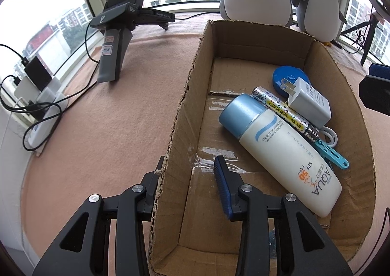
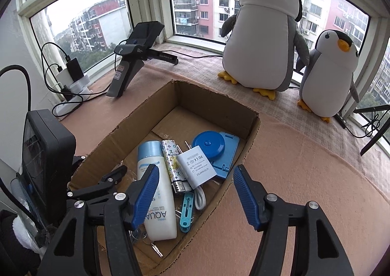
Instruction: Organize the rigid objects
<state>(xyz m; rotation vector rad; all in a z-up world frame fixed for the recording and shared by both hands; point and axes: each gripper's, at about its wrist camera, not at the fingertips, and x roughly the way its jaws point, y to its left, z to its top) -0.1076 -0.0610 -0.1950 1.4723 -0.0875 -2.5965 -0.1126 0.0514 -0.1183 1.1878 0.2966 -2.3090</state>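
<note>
- the left gripper point(image 1: 187, 173) is nearest the lens in the left wrist view; its jaws stand wide, straddling the torn left wall of the cardboard box point(image 1: 175, 129), one finger outside on the cloth and the blue-padded finger point(image 1: 223, 190) inside the box. it holds nothing.
- the right gripper point(image 2: 192, 193) is spread wide too and empty, hanging above the near right part of the box point(image 2: 253, 129), with one pad over the bottle and the other over the pink cloth point(image 2: 304, 166).
- the task's things all lie in the box, gathered toward its right side: a white sunscreen bottle point(image 1: 280, 151) with a pale blue cap lies on its side; a patterned stick lighter point(image 1: 282, 111) lies along it, touching.
- a white plug adapter point(image 1: 309, 102) rests partly on the lighter and on a blue round tape measure point(image 2: 208, 145); its white cable point(image 2: 199, 198) loops beside it.
- a blue flat stand point(image 2: 226, 156) lies under the tape measure, and a light blue clip point(image 2: 186, 212) lies next to the bottle.
- beyond the box: a spare gripper device point(image 2: 131, 61) stands on the cloth, and two plush penguins, large point(image 2: 263, 32) and small point(image 2: 326, 73), sit by the window.
</note>
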